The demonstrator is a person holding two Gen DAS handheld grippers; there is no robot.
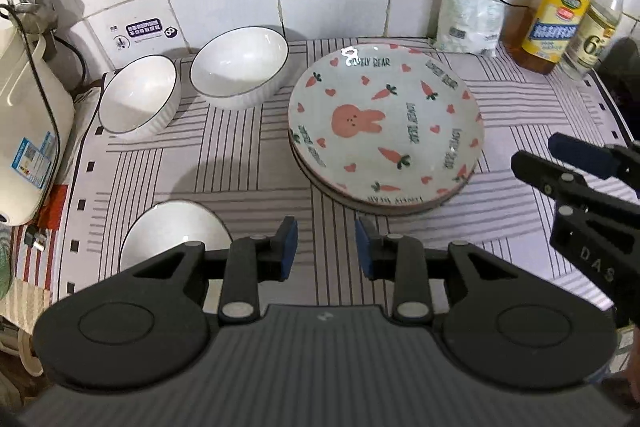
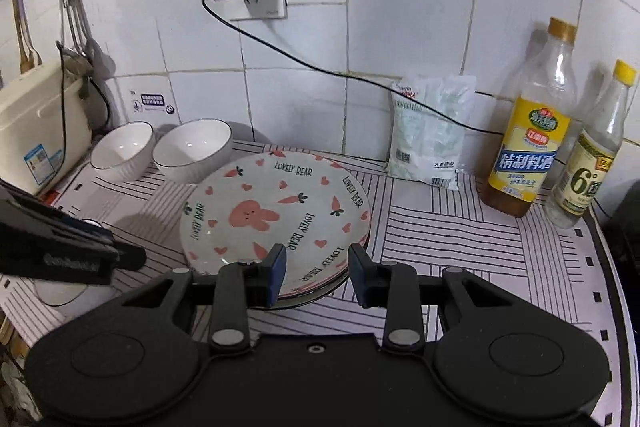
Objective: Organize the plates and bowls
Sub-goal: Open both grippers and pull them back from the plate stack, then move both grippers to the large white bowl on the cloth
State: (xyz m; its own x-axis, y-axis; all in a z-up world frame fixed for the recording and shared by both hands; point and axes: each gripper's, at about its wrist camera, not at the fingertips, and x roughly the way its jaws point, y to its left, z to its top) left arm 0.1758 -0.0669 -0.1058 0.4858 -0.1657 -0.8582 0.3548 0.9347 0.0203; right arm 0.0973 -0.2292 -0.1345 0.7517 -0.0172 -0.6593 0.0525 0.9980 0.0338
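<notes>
A stack of rabbit-and-carrot plates (image 1: 386, 129) sits mid-counter, also in the right wrist view (image 2: 276, 215). Two white ribbed bowls stand at the back left: one (image 1: 138, 97) beside another (image 1: 240, 67), also seen in the right wrist view (image 2: 122, 149) (image 2: 194, 149). A third white bowl (image 1: 176, 231) lies just ahead-left of my left gripper (image 1: 326, 247), which is open and empty. My right gripper (image 2: 316, 273) is open and empty, hovering at the plates' near edge; it shows in the left wrist view (image 1: 536, 155).
A white appliance (image 1: 28, 131) stands at the left. A salt bag (image 1: 470, 11) and two bottles (image 1: 554, 11) (image 1: 598, 23) line the back right wall. A cable (image 2: 320, 67) runs from the wall socket. The striped mat (image 1: 240, 163) covers the counter.
</notes>
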